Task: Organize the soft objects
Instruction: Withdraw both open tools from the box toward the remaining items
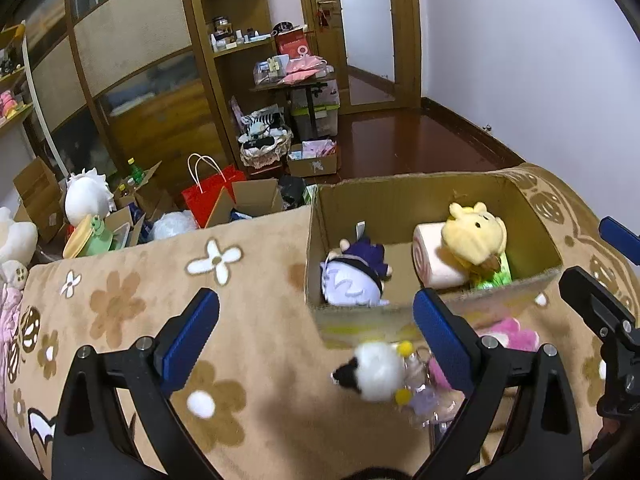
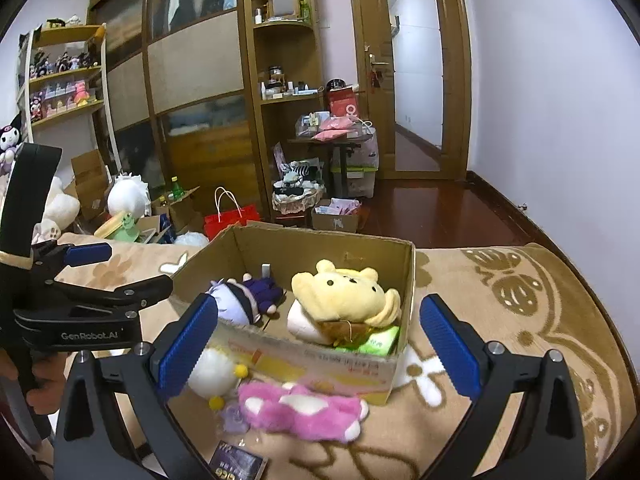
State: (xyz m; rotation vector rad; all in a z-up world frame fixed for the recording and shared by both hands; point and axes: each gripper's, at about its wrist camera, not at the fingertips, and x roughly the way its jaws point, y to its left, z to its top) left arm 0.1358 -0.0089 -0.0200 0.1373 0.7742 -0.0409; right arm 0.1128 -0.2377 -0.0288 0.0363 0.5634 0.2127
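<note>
I have both grippers over the tan flower-patterned blanket [image 1: 132, 300], both released and holding nothing. My left gripper [image 1: 316, 336] has its blue pads spread wide; my right gripper [image 2: 318, 344] is spread just as wide.

The open brown cardboard box [image 2: 320, 248] sits on the blanket ahead of both. Inside it, at the left wall, lies a white plush doll with purple hair and dark clothes [image 1: 354, 276]; toward the right wall a yellow bear-like plush [image 2: 344, 292] lies on a pale pink roll-shaped cushion [image 1: 434, 256], with a green packet [image 2: 378, 340] wedged at the near right corner.

Outside, against the box's near wall, a white fluffy plush with a black tip and yellow pompoms [image 1: 376, 370] lies on the blanket, just beside a pink-and-white fuzzy plush [image 2: 300, 412] (a small lilac item [image 2: 234, 420] between them, too blurred to identify). A dark printed card [image 2: 238, 464] lies at the near edge.
</note>
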